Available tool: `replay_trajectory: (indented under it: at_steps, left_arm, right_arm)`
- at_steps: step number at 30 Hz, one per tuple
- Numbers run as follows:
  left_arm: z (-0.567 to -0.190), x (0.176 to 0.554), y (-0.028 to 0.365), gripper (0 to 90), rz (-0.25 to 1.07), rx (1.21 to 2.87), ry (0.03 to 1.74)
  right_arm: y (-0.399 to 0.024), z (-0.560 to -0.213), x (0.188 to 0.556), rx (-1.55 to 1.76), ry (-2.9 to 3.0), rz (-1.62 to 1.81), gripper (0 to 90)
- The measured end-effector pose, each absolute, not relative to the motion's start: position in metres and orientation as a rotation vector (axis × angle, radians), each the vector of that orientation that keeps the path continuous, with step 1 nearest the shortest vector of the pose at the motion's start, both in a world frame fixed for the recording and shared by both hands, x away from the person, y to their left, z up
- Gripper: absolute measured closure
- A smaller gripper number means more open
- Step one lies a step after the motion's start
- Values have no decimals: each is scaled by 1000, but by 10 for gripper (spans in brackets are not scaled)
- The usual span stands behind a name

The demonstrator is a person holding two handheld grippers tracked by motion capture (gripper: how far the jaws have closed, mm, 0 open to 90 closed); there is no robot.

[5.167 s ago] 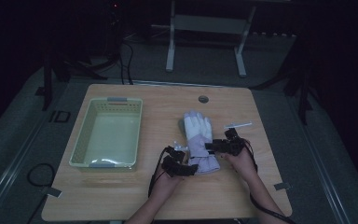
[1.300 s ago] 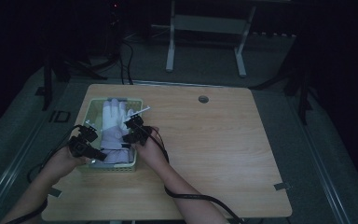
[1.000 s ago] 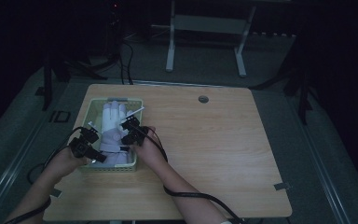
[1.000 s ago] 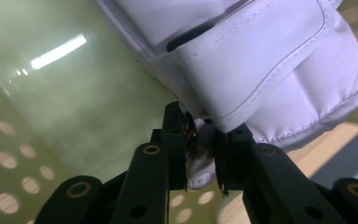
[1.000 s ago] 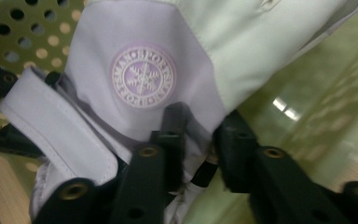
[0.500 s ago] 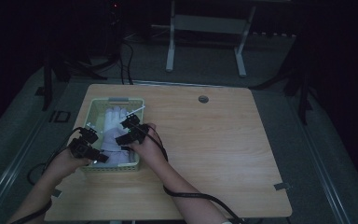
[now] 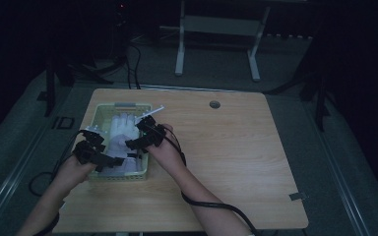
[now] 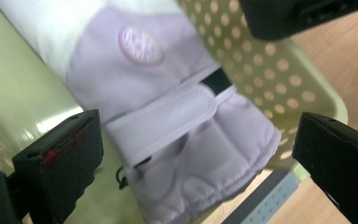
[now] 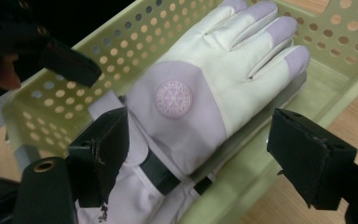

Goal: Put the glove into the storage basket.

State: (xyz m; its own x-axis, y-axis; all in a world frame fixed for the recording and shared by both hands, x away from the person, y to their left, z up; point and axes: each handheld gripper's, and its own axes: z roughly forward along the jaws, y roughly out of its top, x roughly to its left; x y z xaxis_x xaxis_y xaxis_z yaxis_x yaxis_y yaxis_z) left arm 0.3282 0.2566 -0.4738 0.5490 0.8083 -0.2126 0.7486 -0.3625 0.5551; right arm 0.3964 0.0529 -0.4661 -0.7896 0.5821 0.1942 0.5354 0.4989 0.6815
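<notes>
A pale green perforated plastic basket (image 7: pixel 103 110) sits on the wooden counter (image 7: pixel 236 147), toward its left side, and holds a white and lilac winter glove (image 9: pixel 200 88). The glove lies back upward along the basket's floor, its fingertips pointing to the basket's far end and its quilted cuff (image 8: pixel 209 163) riding up against the near wall. A round embroidered badge (image 9: pixel 173 98) sits on the lilac back panel, and below it a wrist strap (image 8: pixel 168 123) crosses the glove above the cuff. In the high view the left gripper (image 7: pixel 109 158) hangs over the basket's near left corner, the person's left hand (image 7: pixel 71 169) behind it and the forearm running back off the counter's near edge. Its fingers (image 8: pixel 60 163) stand wide apart on either side of the cuff and grip nothing. The right gripper (image 7: pixel 139 140) is at the basket's right rim, about midway along it, angled in over the glove, with the right hand (image 7: pixel 165 147) just beside the basket and the forearm stretching to the near edge; a black cable (image 7: pixel 211 206) loops around that arm. Its fingers (image 9: pixel 100 154) are likewise spread wide, framing the glove's wrist without closing on it. A round grommet hole (image 7: pixel 214 104) lies well away from the basket, near the counter's far edge.
</notes>
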Motion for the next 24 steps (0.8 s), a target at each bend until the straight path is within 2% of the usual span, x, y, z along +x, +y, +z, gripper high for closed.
replay_trajectory:
  at_steps: [11,24]
  left_arm:
    - [-466,314,227,20,170,2186,1138]
    - [-458,314,185,20,165,2072,1035]
  right_arm:
    - [29,-457,395,946,2652,1153,187]
    - [-20,-455,398,959,2601,1133,173]
